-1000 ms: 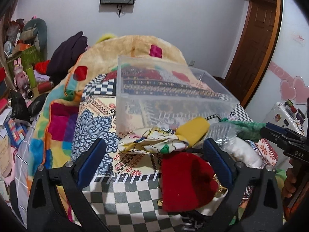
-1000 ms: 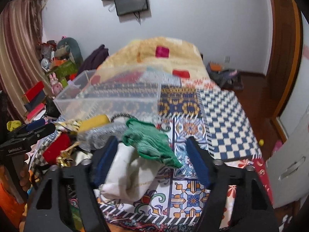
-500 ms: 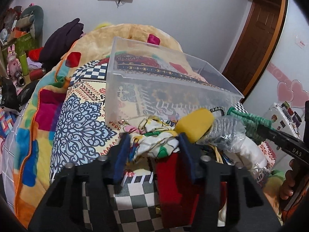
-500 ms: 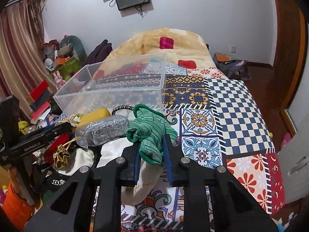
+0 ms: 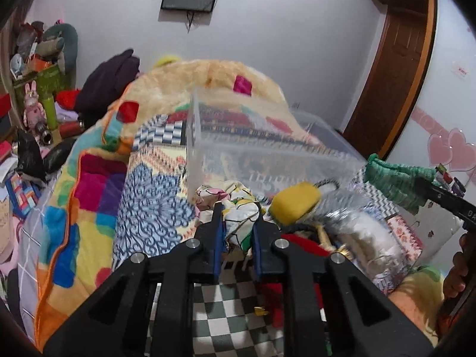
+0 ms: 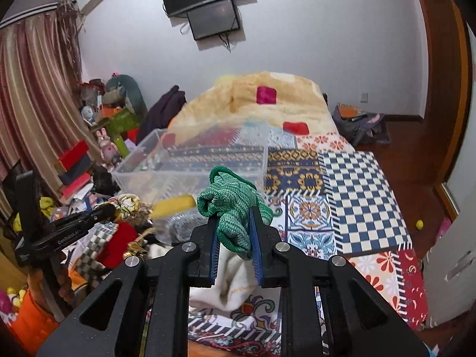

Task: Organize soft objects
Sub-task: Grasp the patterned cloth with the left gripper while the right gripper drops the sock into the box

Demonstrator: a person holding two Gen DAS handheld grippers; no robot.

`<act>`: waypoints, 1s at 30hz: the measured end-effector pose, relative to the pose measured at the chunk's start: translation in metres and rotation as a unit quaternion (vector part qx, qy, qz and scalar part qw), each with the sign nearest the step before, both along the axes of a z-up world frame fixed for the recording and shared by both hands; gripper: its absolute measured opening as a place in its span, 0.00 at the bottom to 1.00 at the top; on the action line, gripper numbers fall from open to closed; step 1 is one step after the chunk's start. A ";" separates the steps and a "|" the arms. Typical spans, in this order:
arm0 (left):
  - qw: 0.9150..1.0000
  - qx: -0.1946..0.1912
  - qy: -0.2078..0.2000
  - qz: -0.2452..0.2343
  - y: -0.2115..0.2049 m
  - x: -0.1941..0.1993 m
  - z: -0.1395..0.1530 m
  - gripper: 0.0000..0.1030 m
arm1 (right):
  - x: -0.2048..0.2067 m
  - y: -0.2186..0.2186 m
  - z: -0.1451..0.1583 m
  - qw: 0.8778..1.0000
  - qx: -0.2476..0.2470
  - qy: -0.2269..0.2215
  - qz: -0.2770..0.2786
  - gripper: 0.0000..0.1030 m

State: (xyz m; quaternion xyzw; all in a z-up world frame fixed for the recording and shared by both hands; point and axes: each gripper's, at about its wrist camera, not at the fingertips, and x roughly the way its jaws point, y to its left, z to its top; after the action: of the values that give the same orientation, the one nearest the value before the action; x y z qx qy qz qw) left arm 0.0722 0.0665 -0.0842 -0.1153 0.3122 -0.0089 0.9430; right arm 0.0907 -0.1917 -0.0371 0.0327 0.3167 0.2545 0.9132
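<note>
My left gripper (image 5: 237,217) is shut on a patterned white, yellow and green cloth (image 5: 238,205) at the near wall of a clear plastic bin (image 5: 267,154) on the bed. My right gripper (image 6: 233,226) is shut on a green knitted piece (image 6: 232,205) and holds it up above the pile; the same piece shows at the right of the left wrist view (image 5: 398,178). The pile holds a yellow soft item (image 5: 294,202), a red cloth (image 5: 297,247), a silver-grey item (image 6: 184,223) and a white cloth (image 6: 232,279).
The bin also shows in the right wrist view (image 6: 190,163), on a patchwork bedspread (image 6: 351,193). A cream blanket (image 5: 208,80) lies heaped behind it. Cluttered shelves with toys (image 5: 38,89) stand at the left. A wooden door (image 5: 395,65) is at the right.
Both grippers closed from wide open: the left on the patterned cloth, the right on the green knitted piece. The right gripper has lifted its piece off the pile.
</note>
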 end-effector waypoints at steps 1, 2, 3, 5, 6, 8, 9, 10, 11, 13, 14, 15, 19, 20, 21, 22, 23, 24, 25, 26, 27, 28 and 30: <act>1.000 0.001 -0.007 -0.002 0.000 -0.002 0.005 0.15 | -0.001 0.001 0.003 1.000 0.001 -0.005 0.001 0.16; 1.000 0.001 -0.015 -0.003 -0.001 -0.003 0.011 0.15 | -0.001 0.001 0.006 1.000 0.002 -0.009 0.002 0.16; 1.000 0.002 -0.025 -0.004 -0.002 -0.004 0.018 0.15 | -0.001 0.002 0.009 1.000 0.003 -0.014 0.002 0.16; 0.999 -0.002 -0.043 -0.009 -0.004 -0.003 0.031 0.15 | 0.001 0.003 0.015 1.000 0.011 -0.020 0.001 0.16; 0.999 0.000 -0.053 -0.013 -0.006 -0.002 0.038 0.15 | 0.004 0.004 0.018 1.000 0.017 -0.022 0.001 0.16; 0.997 0.011 -0.071 -0.016 -0.010 0.003 0.052 0.15 | 0.010 0.008 0.023 0.999 0.022 -0.025 0.003 0.16; 0.997 0.014 -0.076 -0.018 -0.011 0.006 0.055 0.15 | 0.011 0.010 0.024 0.999 0.022 -0.027 0.004 0.16; 0.996 0.016 -0.081 -0.020 -0.012 0.009 0.059 0.15 | 0.014 0.012 0.025 0.999 0.022 -0.029 0.005 0.16; 0.996 0.017 -0.086 -0.022 -0.013 0.014 0.063 0.15 | 0.019 0.015 0.027 0.999 0.022 -0.032 0.007 0.16; 0.996 0.019 -0.088 -0.021 -0.014 0.023 0.067 0.16 | 0.023 0.020 0.028 0.999 0.021 -0.035 0.010 0.16; 0.996 0.020 -0.088 -0.020 -0.014 0.028 0.067 0.15 | 0.027 0.023 0.029 0.999 0.021 -0.036 0.012 0.16; 0.996 0.020 -0.086 -0.019 -0.013 0.034 0.067 0.15 | 0.031 0.026 0.030 0.999 0.020 -0.037 0.014 0.16; 0.997 0.021 -0.068 -0.019 -0.009 0.059 0.062 0.15 | 0.044 0.036 0.030 0.999 0.014 -0.038 0.021 0.16; 0.998 0.021 -0.061 -0.020 -0.007 0.067 0.060 0.15 | 0.048 0.039 0.030 0.999 0.011 -0.038 0.022 0.16; 0.998 0.022 -0.056 -0.021 -0.006 0.070 0.058 0.15 | 0.053 0.042 0.029 0.999 0.009 -0.036 0.022 0.16; 0.998 0.021 -0.051 -0.021 -0.006 0.075 0.055 0.15 | 0.055 0.044 0.028 0.999 0.008 -0.034 0.022 0.16; 0.999 0.019 -0.043 -0.021 -0.004 0.082 0.052 0.15 | 0.059 0.047 0.026 0.999 0.007 -0.032 0.022 0.16; 0.999 0.019 -0.038 -0.022 -0.003 0.086 0.050 0.15 | 0.064 0.051 0.024 0.999 0.004 -0.029 0.022 0.16; 0.999 0.021 -0.032 -0.022 -0.003 0.090 0.047 0.15 | 0.068 0.054 0.021 0.999 0.001 -0.025 0.021 0.16; 0.999 0.023 -0.025 -0.023 -0.003 0.096 0.044 0.15 | 0.073 0.057 0.017 1.000 -0.002 -0.020 0.020 0.16; 0.999 0.025 -0.019 -0.024 -0.004 0.101 0.042 0.15 | 0.075 0.059 0.016 1.000 -0.003 -0.016 0.020 0.16; 0.999 0.027 -0.014 -0.025 -0.004 0.104 0.039 0.15 | 0.079 0.062 0.013 1.000 -0.004 -0.009 0.020 0.16; 0.999 0.031 -0.001 -0.030 -0.007 0.114 0.032 0.15 | 0.089 0.067 0.006 1.000 -0.009 0.006 0.020 0.16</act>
State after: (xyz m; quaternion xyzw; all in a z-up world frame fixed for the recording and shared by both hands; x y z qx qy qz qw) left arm 0.1859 0.0598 -0.0518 -0.0760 0.3148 -0.0277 0.9457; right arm 0.1797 -0.1251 -0.0308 0.0203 0.3253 0.2693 0.9062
